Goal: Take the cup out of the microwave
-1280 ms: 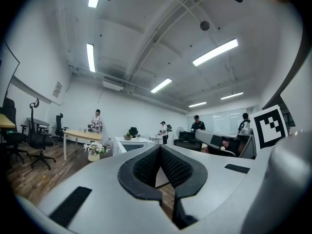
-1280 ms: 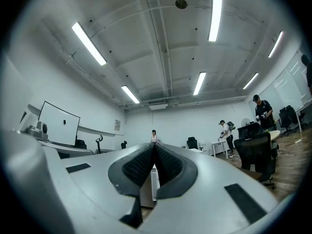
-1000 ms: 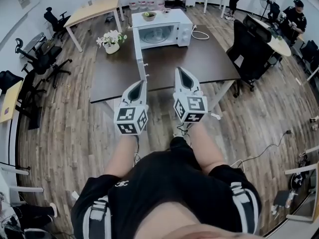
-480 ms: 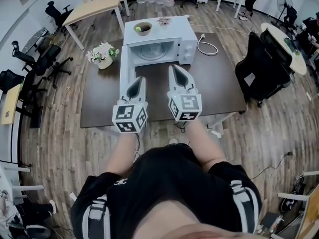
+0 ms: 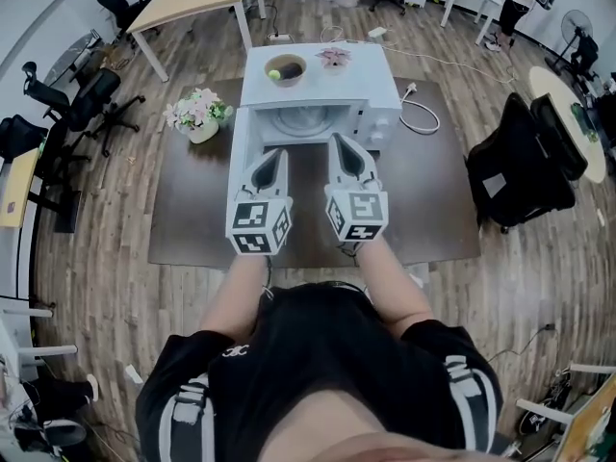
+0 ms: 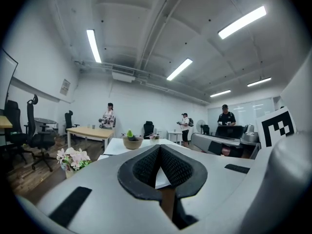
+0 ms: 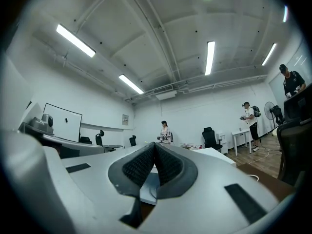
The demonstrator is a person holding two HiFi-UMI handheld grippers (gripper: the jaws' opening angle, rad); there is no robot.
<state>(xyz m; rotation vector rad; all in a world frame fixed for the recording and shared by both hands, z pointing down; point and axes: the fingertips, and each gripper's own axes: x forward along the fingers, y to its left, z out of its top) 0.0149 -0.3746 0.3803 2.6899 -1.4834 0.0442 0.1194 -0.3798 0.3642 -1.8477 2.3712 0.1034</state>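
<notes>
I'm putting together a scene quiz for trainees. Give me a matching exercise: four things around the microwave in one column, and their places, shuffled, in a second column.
Things
1. brown bowl holding a green fruit
2. white pot of pale flowers
3. looped white cable
4. black office chair

Places (sides as in the head view)
A. on the dark brown table, right of the white microwave
B. on the floor, off the table's right edge
C. on top of the microwave
D. on the table, left of the microwave

Pairs: 1-C, 2-D, 3-A, 4-B
</notes>
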